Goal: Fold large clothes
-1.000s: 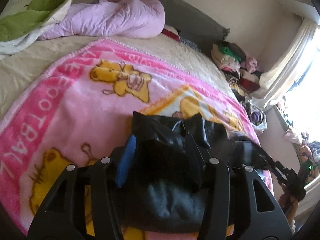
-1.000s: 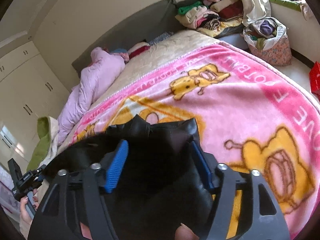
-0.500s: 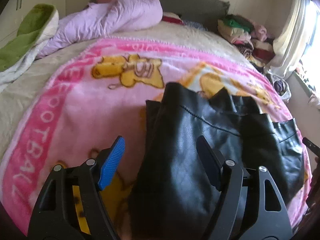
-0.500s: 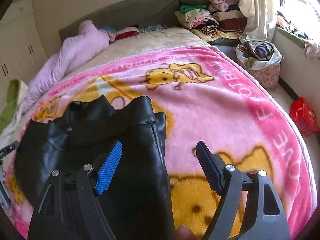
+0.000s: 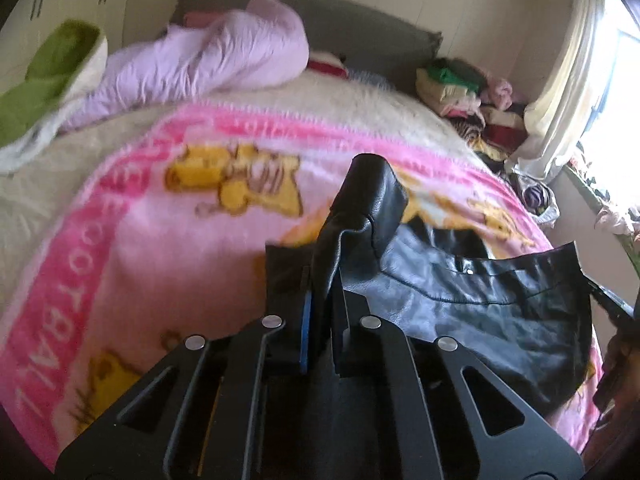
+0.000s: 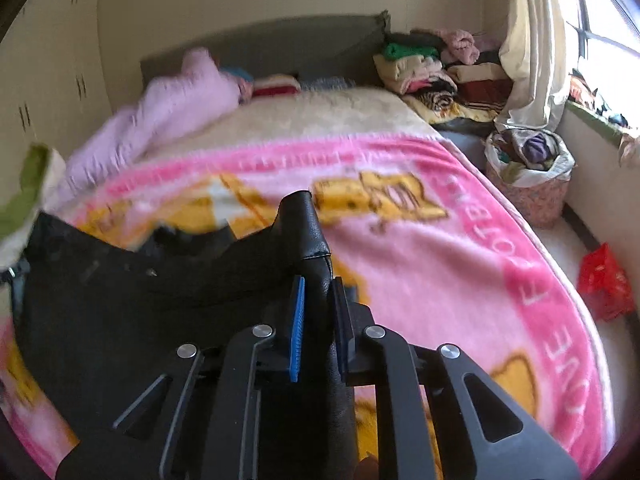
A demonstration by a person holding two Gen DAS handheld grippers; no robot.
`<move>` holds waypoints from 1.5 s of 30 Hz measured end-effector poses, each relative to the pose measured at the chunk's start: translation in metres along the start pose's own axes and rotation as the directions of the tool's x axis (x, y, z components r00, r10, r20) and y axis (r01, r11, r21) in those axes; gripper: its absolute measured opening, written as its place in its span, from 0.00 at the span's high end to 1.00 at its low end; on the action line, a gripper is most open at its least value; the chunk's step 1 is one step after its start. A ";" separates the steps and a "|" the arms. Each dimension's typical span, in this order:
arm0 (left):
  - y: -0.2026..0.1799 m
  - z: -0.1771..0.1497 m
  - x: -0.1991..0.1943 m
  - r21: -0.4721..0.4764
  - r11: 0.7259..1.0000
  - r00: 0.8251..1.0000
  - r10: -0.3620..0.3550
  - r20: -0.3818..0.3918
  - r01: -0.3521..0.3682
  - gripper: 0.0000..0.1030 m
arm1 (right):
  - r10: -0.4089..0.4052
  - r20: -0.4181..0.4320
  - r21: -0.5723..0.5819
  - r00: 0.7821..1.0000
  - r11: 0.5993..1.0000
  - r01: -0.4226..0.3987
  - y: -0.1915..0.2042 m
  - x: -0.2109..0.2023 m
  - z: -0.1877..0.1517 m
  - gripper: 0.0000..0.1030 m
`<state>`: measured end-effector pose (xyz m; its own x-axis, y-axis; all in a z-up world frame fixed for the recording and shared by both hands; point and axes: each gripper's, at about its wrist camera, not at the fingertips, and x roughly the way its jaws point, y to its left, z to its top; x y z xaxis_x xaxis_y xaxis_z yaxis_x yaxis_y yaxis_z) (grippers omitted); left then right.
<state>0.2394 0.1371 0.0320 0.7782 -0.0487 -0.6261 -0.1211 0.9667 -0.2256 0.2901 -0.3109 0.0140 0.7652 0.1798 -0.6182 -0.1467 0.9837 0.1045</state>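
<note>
A black leather garment (image 5: 480,300) lies spread across the pink cartoon blanket (image 5: 160,240) on the bed. My left gripper (image 5: 322,280) is shut on the garment's left edge, and a pinched fold stands up above the blue pads. In the right wrist view the same garment (image 6: 140,300) stretches off to the left. My right gripper (image 6: 318,284) is closing its jaws on the garment's right edge, with a raised fold of leather squeezed between the pads. The blanket (image 6: 440,280) shows beyond both grippers.
A lilac duvet (image 5: 200,56) and a green-and-white blanket (image 5: 48,80) are heaped at the head of the bed. Folded clothes (image 5: 460,88) are piled by the curtain. On the floor to the right stand a full laundry basket (image 6: 528,176) and a red bag (image 6: 604,280).
Both grippers stood wide open over the garment's edges half a second ago; now each has closed on its edge, pinching up a fold. Both views have rolled slightly.
</note>
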 end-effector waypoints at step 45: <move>-0.006 -0.027 0.011 0.075 0.985 0.988 0.154 -0.023 -0.152 0.14 | 0.086 -0.136 0.153 0.987 0.986 -0.065 -0.018 -0.023 -0.076 0.31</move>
<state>0.2316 0.1237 0.0063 0.7356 0.0952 -0.6706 -0.1912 0.9790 -0.0708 0.2275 -0.3336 -0.0333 0.6577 0.2603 -0.7069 -0.0978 0.9600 0.2625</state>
